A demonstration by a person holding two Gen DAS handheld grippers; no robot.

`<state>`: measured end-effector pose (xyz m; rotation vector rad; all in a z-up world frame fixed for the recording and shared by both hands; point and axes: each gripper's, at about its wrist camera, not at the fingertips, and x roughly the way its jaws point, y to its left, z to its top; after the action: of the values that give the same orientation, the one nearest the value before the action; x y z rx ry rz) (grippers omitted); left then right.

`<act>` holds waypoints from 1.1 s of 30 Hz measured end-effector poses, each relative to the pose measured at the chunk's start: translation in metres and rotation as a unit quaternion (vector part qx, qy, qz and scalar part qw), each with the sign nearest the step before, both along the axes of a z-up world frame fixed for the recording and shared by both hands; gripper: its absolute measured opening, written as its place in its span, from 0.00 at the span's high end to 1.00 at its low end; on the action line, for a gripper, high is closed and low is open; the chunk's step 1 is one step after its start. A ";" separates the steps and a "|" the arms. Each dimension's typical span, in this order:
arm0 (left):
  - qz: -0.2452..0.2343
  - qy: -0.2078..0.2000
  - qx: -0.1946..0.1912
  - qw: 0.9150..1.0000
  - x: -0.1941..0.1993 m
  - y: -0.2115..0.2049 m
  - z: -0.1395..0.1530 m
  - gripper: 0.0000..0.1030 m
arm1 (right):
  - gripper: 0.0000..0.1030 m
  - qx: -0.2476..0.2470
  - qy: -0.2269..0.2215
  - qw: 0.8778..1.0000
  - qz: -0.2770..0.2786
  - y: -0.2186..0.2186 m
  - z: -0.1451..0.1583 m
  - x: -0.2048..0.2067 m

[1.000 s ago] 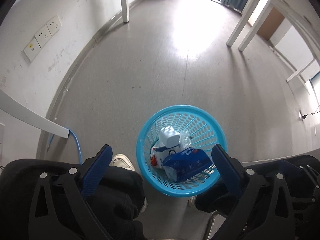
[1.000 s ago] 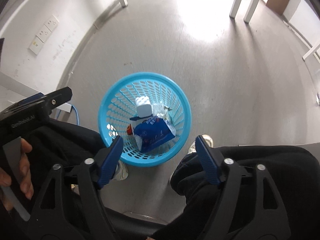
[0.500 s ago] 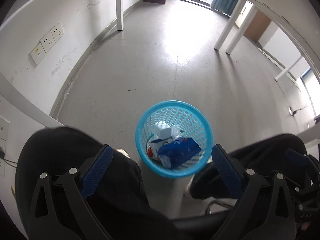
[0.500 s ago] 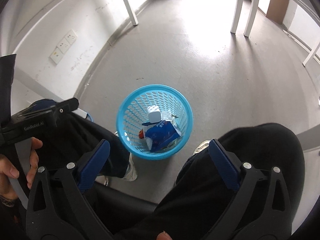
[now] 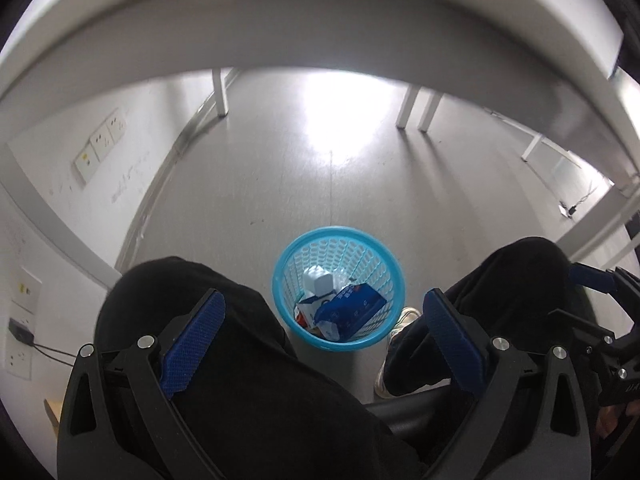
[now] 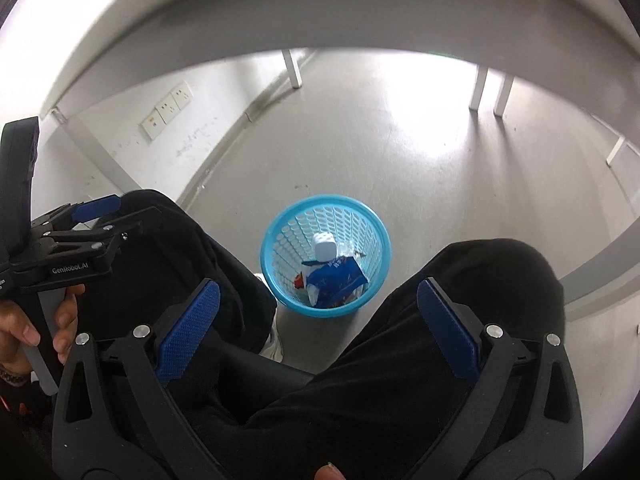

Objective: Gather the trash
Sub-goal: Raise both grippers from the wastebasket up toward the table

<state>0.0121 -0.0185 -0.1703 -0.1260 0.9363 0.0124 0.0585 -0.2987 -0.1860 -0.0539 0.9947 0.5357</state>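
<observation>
Looking down along the left gripper, the camera now sits higher than half a second ago: a white table edge arcs across the top from 9 to 3 o'clock, where earlier there was only floor, and the basket appears smaller. Its jaws stand wide apart and hold nothing, blue pads at 8 and 4 o'clock over the person's black-clad knees. The basket stands upright on the grey floor between the knees, just below centre, mouth facing the camera. Inside, a blue packet lies with its long axis from 8 to 2 o'clock, resting on a white carton at the 11 o'clock side; some clear wrap shows beside the carton. A shoe touches the floor just at 4 o'clock of the basket. Wall sockets sit at 10 o'clock. From the right wrist, the same rise shows: the table edge now spans the top, and the basket has shrunk. The right gripper is spread fully, empty, pads flanking the basket from below. The basket sits at centre between the knees, the blue packet running roughly 7 to 1 o'clock with the white carton at its 12 o'clock end. At 9 o'clock the left gripper shows from the side, a hand around its handle.
</observation>
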 end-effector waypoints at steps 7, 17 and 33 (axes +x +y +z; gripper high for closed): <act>-0.034 -0.053 0.009 0.998 -0.028 -0.007 0.048 0.06 | 0.08 0.021 -0.044 0.999 0.001 -0.008 0.038 -0.028; -0.041 -0.112 -0.008 0.993 -0.052 0.002 0.103 0.05 | 0.08 0.063 -0.120 0.991 -0.007 -0.022 0.101 -0.052; -0.031 -0.191 0.012 0.981 -0.006 0.028 0.169 0.06 | 0.08 0.093 -0.191 0.977 -0.019 -0.009 0.177 0.003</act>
<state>0.0061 0.0095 -0.0013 -0.0730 0.5565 -0.0571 0.0620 -0.3072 -0.0088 0.0293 0.5678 0.5557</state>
